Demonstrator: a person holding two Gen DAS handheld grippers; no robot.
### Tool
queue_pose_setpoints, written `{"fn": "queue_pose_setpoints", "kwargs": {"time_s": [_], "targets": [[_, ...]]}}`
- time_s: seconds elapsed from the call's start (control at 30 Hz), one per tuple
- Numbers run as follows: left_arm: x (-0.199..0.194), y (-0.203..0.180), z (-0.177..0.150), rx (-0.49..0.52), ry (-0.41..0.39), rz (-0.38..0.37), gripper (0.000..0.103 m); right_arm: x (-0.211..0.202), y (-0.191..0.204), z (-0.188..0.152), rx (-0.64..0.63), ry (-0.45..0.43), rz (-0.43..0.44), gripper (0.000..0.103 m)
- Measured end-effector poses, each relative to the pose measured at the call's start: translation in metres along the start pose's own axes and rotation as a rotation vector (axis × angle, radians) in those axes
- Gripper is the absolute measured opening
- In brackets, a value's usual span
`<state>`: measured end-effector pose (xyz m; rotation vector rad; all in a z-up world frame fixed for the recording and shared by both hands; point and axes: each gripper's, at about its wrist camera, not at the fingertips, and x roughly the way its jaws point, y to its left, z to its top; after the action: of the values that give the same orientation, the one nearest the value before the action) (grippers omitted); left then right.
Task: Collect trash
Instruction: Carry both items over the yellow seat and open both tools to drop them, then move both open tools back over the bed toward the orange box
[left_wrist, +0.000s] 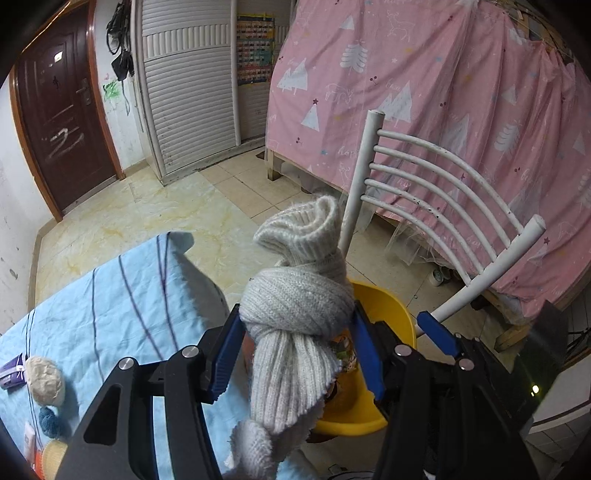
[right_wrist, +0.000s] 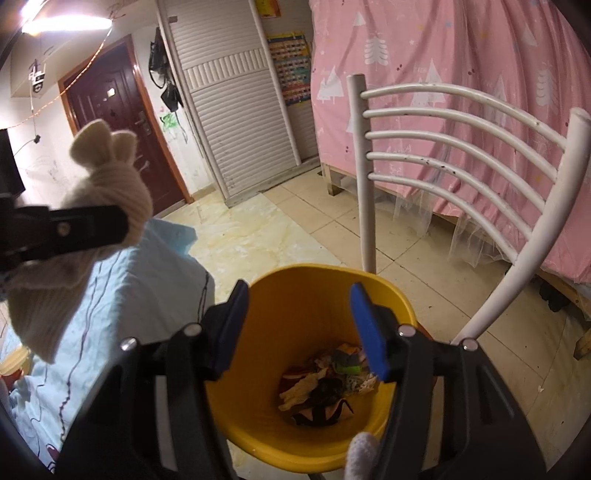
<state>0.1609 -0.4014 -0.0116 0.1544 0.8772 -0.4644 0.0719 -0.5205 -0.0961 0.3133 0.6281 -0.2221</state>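
My left gripper (left_wrist: 297, 328) is shut on a knotted white knit sock (left_wrist: 295, 306) and holds it in the air beside the yellow bin (left_wrist: 384, 306). The same sock shows at the left of the right wrist view (right_wrist: 110, 184), clamped by the left gripper's black finger (right_wrist: 74, 225). My right gripper (right_wrist: 299, 328) is open and empty, hovering right above the yellow bin (right_wrist: 314, 280). The bin holds crumpled scraps of trash (right_wrist: 325, 384) at its bottom.
A table with a light blue cloth (left_wrist: 110, 295) lies to the left, with a cream ball (left_wrist: 44, 380), a blue ball (left_wrist: 50, 422) and small packets on it. A white metal chair (right_wrist: 461, 147) stands behind the bin. A pink curtain (left_wrist: 443, 92) hangs behind that.
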Motion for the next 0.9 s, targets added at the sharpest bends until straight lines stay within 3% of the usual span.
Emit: {"fn": "queue_pose_setpoints", "kwargs": {"time_s": [0.23, 0.43, 0.9], "targets": [[0.010, -0.015, 0.002, 0.026, 0.003, -0.010, 0.047, -0.007, -0.003, 0.001, 0.007, -0.010, -0.019, 0.055], [0.015, -0.023, 0.007, 0.021, 0.000, -0.014, 0.056, -0.017, -0.005, -0.001, 0.013, -0.009, -0.032, 0.055], [-0.018, -0.010, 0.002, 0.016, -0.034, -0.055, 0.057, -0.038, 0.017, 0.004, -0.013, -0.022, -0.044, 0.055]]}}
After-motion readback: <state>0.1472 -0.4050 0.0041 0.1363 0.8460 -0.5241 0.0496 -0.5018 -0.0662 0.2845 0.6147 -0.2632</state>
